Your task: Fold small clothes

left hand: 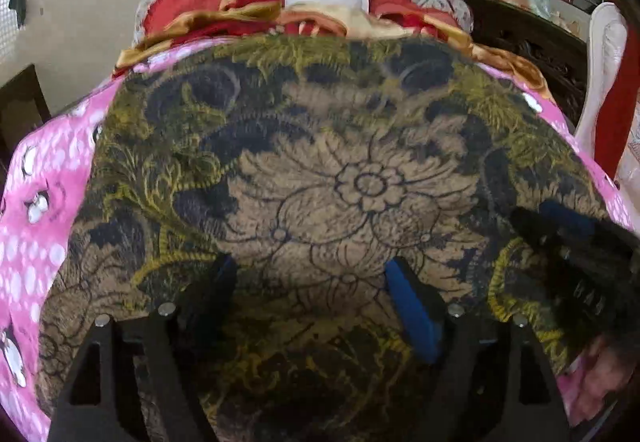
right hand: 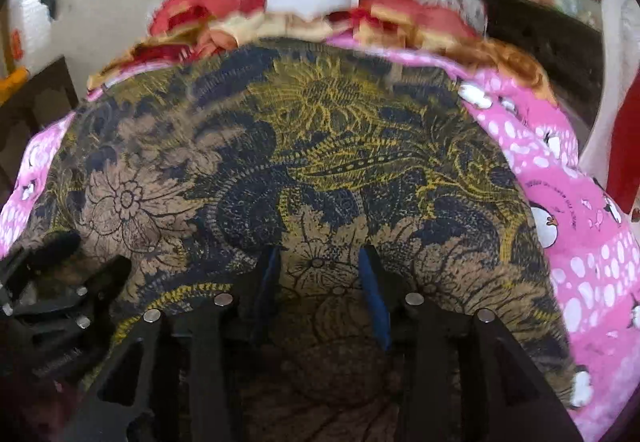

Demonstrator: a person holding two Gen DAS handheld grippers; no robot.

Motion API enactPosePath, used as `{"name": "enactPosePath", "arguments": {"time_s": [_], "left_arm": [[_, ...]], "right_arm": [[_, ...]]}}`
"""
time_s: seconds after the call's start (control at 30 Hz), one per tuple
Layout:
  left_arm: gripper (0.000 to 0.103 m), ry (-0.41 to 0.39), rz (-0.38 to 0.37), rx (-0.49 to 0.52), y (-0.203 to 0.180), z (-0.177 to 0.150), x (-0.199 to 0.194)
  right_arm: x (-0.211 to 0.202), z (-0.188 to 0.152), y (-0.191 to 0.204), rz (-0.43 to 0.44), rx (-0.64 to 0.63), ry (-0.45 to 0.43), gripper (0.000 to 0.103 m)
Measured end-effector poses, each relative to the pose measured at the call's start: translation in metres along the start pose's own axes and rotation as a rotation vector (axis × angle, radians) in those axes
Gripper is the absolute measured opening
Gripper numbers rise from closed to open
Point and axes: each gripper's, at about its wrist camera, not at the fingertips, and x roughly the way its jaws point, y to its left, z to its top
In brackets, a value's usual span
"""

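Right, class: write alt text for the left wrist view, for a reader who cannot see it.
A dark floral-print cloth lies spread over a pink penguin-print sheet, with the open left gripper hovering above it. The right gripper enters at the right edge; red and gold bedding is heaped behind.

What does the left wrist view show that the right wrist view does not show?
Only the left wrist view: the left gripper seen from behind, jaws wide, nothing between them. Only the right wrist view: the right gripper seen from behind, jaws narrower, also empty. Both: the patterned cloth spread flat on a pink sheet, and the other gripper at one edge.
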Motion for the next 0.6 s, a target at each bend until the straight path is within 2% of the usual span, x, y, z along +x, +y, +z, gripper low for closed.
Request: {"name": "enactPosePath", "arguments": {"time_s": [0.17,0.6], "left_arm": [[0.084,0.000,-0.020,-0.014,0.0033,0.0005,-0.0004],[0.087,0.004,-0.013,-0.005,-0.0026,0.0005,0.0021]], "right_arm": [[-0.0012,-0.0022,-0.0046,0.019,0.013,-0.005,0.047],[-0.0003,-0.0021,0.0007,-0.012,-0.006,-0.006,0.048]]}}
